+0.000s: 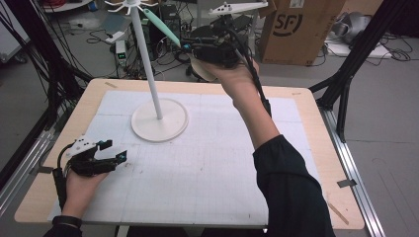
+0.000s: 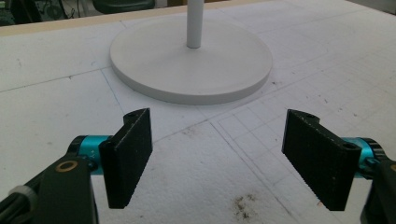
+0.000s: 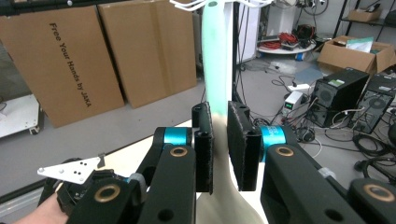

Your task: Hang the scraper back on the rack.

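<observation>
A: Right gripper view first. What does the right gripper (image 3: 220, 149) hold?

B: Its jaws are pressed on a mint green spoon (image 3: 216, 70), low on the handle. The handle tip is up at 12 o'clock, at the hooks of the white stand (image 1: 159, 118).

A: How will it feel?

B: Light, stiff and smooth, I think, so it could slip. Hold the flat handle and let its top hang on a hook.

A: And the left gripper (image 1: 112, 150)?

B: Jaws apart, nothing in them, on the table at 8 o'clock from the stand.
</observation>
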`<state>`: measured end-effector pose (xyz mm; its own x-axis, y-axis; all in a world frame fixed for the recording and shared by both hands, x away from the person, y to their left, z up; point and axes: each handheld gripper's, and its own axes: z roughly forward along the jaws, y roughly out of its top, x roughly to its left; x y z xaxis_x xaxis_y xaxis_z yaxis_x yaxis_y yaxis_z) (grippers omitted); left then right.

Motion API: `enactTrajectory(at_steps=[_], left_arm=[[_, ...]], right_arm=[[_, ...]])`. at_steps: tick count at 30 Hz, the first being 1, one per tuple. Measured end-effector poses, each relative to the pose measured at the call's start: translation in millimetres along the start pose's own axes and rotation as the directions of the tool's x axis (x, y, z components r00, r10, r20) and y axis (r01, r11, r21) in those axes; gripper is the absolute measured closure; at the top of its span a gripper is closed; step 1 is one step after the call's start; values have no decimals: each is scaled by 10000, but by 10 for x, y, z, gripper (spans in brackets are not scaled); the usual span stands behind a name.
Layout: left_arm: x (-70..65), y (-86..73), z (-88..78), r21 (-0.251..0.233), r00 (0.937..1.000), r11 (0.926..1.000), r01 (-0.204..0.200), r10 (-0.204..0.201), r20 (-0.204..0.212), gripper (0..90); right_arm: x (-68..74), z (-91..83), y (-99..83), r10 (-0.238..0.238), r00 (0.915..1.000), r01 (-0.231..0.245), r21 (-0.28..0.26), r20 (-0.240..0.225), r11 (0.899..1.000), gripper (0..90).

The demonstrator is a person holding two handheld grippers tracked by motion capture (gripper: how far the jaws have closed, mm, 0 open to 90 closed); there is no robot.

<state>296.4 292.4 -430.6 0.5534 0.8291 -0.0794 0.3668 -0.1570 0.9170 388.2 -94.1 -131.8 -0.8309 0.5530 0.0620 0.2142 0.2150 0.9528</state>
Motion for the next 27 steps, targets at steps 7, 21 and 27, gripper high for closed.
enactTrajectory(at_steps=[7, 21, 27], left_arm=[[1, -1, -2, -2, 10000, 10000, 1, -1, 2, 251], [21, -16, -16, 40, 10000, 10000, 66, -66, -26, 252], [15, -18, -10, 102, 10000, 9999, 33, -33, -11, 252]], right_arm=[[27, 67, -20, -144, 9998, 140, 276, 126, 9995, 812], [8, -72, -27, -141, 9999, 139, -263, -70, 9996, 813], [-2, -59, -20, -100, 9999, 102, -421, 46, 9991, 813]])
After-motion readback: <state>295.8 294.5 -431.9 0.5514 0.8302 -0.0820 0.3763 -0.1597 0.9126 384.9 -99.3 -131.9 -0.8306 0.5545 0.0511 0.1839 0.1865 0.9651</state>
